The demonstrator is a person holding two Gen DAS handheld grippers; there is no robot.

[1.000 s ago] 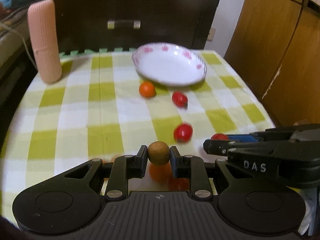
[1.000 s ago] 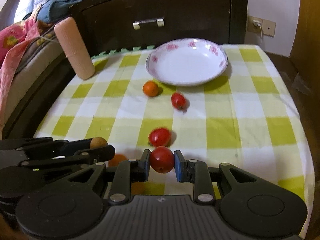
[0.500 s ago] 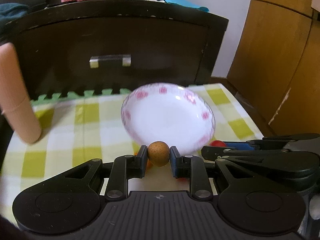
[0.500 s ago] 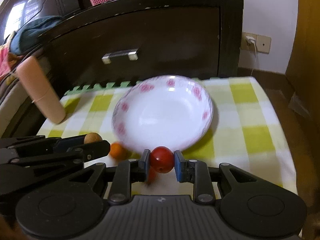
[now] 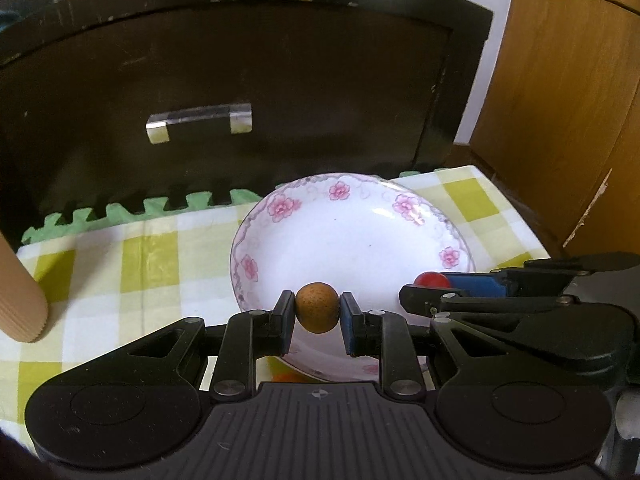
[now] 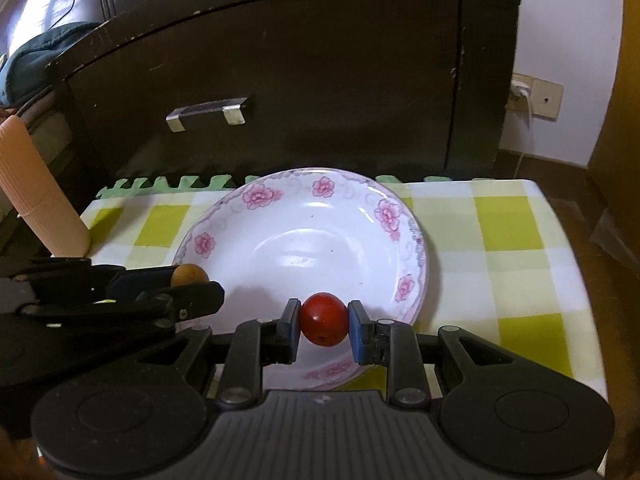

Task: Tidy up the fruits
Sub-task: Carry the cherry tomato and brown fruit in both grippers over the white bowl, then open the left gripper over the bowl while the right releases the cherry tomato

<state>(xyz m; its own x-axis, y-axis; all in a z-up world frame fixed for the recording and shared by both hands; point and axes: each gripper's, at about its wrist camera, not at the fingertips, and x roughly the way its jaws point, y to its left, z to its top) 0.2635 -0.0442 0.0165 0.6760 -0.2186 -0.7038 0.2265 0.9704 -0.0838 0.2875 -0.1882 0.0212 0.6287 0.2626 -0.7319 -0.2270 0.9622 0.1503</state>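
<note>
Closer now, the glossy floral plate [image 6: 416,248] fills both views.

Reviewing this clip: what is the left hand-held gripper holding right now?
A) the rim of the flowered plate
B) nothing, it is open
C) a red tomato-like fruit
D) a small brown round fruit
D: the left hand-held gripper is closed on a small brown round fruit just above the near rim of the flowered plate; the red fruit sits in the right hand-held gripper.
</note>
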